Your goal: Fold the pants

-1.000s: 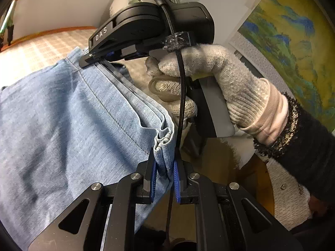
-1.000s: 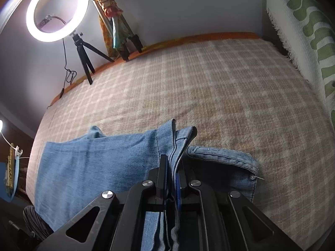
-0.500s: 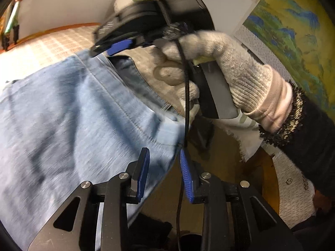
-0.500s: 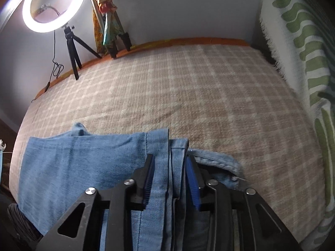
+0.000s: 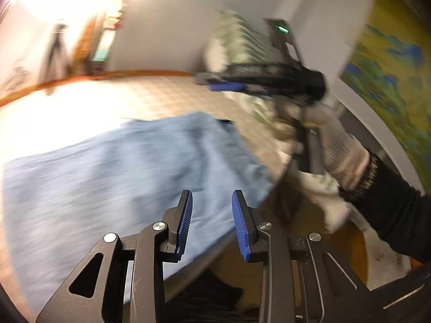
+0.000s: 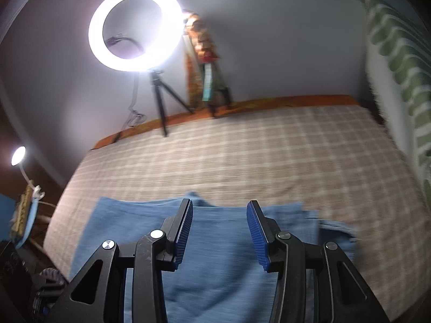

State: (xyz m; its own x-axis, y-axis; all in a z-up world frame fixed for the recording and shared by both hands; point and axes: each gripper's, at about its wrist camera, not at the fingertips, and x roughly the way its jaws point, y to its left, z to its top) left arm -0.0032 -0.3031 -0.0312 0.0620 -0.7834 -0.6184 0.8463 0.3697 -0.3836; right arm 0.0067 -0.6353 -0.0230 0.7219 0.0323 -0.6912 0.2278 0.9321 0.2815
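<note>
Looking along the left gripper [image 5: 211, 224], the left wrist view shows its blue pads apart with nothing between them; its jaws have just been opening. The blue pants [image 5: 129, 177] lie flat below and ahead of it on the checked bed [image 5: 167, 94], their near edge under the fingertips. Ahead and to the right, a gloved hand [image 5: 334, 145] carries the right gripper [image 5: 226, 86] above the far corner of the pants, clear of the cloth. This view is motion-blurred.

The right wrist view shows the right gripper [image 6: 219, 231] with its jaws apart and empty, having just been opening further. The pants [image 6: 215, 263] lie folded directly below and ahead of it. Beyond them, a ring light [image 6: 136, 28] stands on a tripod at the far edge of the bed [image 6: 269, 148].
</note>
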